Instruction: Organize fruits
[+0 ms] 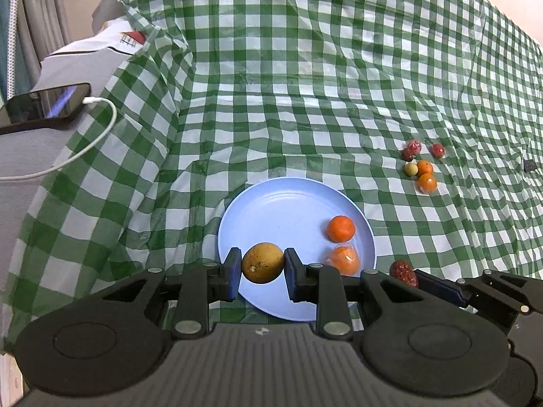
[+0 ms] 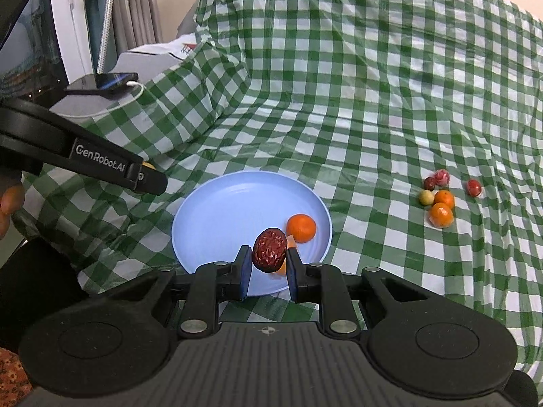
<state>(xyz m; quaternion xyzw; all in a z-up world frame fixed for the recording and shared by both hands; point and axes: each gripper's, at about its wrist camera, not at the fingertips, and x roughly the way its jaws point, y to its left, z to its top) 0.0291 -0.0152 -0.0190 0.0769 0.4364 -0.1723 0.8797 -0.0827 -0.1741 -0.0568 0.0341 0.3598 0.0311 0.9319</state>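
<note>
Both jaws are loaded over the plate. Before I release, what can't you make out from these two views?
- Wrapped orange, right wrist view: mostly hidden behind the date.
- Brown fruit, right wrist view: nearly all hidden by the left gripper.
- Plate near rim, both views: covered by the grippers.
- Small fruits on the cloth: too small to identify.

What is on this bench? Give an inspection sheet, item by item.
Surface: green checked cloth, wrinkled.
Job's things: blue plate holding one orange and a wrapped orange; small fruit cluster on the cloth.
Clutter: nothing seen.
Tongs: left tongs shut on a yellow-brown fruit; right tongs shut on a wrinkled red fruit.
Cables: white cable plugged into a phone.
Surroundings: curtain.
</note>
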